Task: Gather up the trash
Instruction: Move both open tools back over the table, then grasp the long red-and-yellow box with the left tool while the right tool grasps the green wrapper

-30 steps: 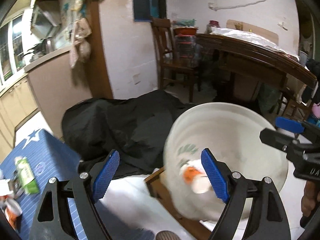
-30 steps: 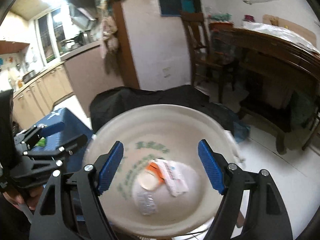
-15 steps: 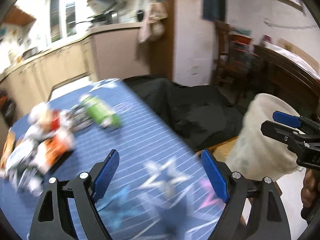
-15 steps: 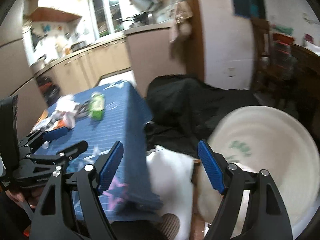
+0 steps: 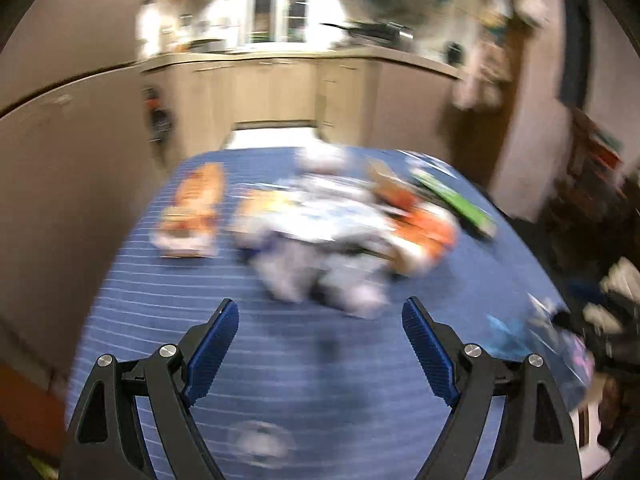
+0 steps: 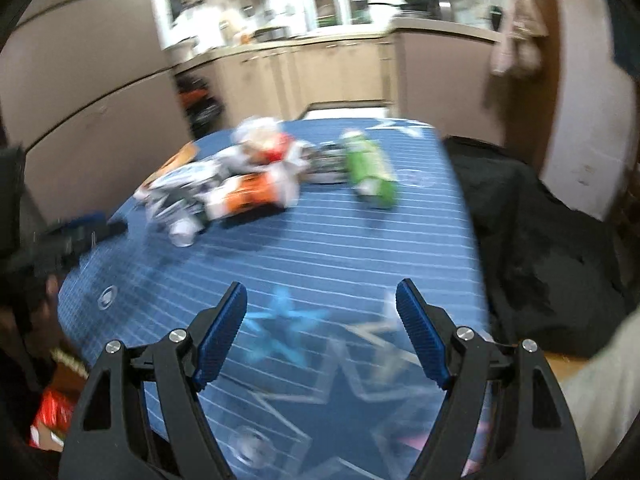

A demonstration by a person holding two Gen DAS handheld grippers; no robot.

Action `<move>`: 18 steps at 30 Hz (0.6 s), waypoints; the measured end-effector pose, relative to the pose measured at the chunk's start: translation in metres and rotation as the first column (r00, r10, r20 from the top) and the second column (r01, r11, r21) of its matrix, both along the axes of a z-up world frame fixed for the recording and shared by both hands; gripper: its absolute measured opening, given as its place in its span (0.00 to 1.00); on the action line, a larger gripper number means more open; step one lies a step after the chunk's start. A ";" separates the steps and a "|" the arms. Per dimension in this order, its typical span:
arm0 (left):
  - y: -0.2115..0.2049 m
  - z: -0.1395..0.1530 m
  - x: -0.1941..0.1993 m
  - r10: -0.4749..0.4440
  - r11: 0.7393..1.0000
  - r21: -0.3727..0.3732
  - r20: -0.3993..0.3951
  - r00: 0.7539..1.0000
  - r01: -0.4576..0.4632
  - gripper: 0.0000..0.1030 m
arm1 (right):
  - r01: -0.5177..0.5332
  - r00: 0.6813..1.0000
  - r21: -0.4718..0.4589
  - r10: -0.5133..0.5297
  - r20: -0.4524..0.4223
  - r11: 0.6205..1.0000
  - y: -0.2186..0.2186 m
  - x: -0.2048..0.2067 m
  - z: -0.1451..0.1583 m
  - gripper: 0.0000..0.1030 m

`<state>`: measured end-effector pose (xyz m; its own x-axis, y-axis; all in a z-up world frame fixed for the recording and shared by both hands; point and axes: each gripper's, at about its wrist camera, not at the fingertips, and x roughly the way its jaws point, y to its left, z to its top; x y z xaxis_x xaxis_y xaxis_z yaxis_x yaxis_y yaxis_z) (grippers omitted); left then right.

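On the blue cloth (image 5: 280,360) lies one orange packet (image 5: 192,212) at the left, then one blurred heap of trash (image 5: 340,240), then one green carton (image 6: 370,170). The left gripper (image 5: 320,344) and the right gripper (image 6: 322,328) both point down at the cloth, jaws spread and empty. One second ago both faced a white bin; now they face the trash.

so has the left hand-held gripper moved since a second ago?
Yes. The left hand-held gripper swung left, away from the white bin it faced, and now points over the blue tablecloth toward the trash pile.
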<state>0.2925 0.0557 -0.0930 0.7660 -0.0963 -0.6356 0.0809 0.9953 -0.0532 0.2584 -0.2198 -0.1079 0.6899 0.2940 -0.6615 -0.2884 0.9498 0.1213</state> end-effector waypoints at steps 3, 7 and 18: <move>0.043 0.008 0.019 0.079 0.997 0.017 0.024 0.997 -0.079 0.82 | -0.073 0.997 -0.008 0.073 -0.001 0.997 0.030 0.012 0.001 0.72; 0.088 0.007 0.066 0.094 0.995 0.030 0.016 0.995 -0.094 0.84 | -0.158 0.987 0.002 0.158 -0.015 0.987 0.076 0.031 -0.003 0.73; 0.111 -0.042 0.180 0.015 0.994 0.110 -0.111 0.994 -0.003 0.89 | -0.117 0.983 0.041 0.121 -0.139 0.992 0.144 0.085 -0.032 0.91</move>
<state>0.4728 0.1666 -0.1348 0.6905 -0.0149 -0.7232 0.0720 0.9962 0.0482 0.3436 -0.0759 -0.1401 0.5492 0.3911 -0.7385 -0.3768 0.9047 0.1989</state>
